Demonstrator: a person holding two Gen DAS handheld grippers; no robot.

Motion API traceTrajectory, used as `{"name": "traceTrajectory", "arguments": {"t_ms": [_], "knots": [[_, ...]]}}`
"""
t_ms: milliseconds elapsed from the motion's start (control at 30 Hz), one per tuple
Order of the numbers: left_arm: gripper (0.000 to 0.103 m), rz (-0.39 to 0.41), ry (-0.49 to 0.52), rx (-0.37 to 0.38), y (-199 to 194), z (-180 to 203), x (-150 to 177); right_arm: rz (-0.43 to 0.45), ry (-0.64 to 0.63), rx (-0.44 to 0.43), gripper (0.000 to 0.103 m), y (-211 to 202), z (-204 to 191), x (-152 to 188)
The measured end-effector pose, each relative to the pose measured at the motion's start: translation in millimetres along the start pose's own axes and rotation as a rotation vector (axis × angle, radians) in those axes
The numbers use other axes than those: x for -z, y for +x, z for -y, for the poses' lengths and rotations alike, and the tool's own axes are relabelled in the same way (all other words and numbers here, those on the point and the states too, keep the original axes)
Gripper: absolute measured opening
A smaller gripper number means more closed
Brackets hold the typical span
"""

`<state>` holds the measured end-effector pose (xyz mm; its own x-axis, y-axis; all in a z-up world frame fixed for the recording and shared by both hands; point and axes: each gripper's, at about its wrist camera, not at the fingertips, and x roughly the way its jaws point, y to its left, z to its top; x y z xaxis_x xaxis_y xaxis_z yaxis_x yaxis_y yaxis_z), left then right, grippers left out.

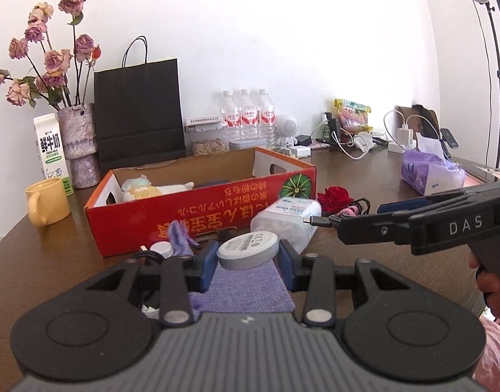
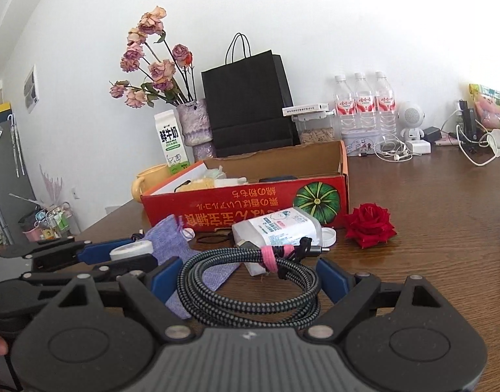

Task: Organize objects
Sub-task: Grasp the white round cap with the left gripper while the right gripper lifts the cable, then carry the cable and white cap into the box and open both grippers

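My left gripper (image 1: 246, 261) is shut on a round white-grey puck (image 1: 248, 250), held above a purple cloth pouch (image 1: 246, 289) in front of the red cardboard box (image 1: 217, 209). My right gripper (image 2: 250, 277) is shut on a coiled braided cable (image 2: 250, 290) tied with a pink band; in the left wrist view its USB plug (image 1: 316, 221) sticks out to the left. A clear plastic tub (image 2: 279, 228) lies on its side by the box. A red rose (image 2: 369, 225) lies to its right. The left gripper shows in the right wrist view (image 2: 125, 254).
The box holds soft toys (image 1: 152, 189). Behind it stand a yellow mug (image 1: 47, 201), milk carton (image 1: 52, 150), vase of dried roses (image 1: 78, 143), black paper bag (image 1: 138, 114) and three water bottles (image 1: 250, 117). A purple tissue pack (image 1: 429, 173) and chargers sit at the right.
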<state>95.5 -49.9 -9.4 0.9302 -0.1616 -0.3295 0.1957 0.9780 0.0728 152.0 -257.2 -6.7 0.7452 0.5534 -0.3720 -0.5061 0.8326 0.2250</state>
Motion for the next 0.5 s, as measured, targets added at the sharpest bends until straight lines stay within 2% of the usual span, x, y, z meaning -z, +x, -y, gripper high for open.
{"name": "traceTrajectory", "arguments": {"t_ms": [200, 500], "knots": [[0.04, 0.081, -0.023, -0.028, -11.6, -8.8, -24.4, 0.07, -0.032, 0.003, 0.088, 3.5, -11.1, -16.6], [0.04, 0.132, -0.062, -0.101, 11.0, -33.2, -57.2, 0.177, -0.107, 0.042, 0.088, 30.3, -26.6, -54.5]]}}
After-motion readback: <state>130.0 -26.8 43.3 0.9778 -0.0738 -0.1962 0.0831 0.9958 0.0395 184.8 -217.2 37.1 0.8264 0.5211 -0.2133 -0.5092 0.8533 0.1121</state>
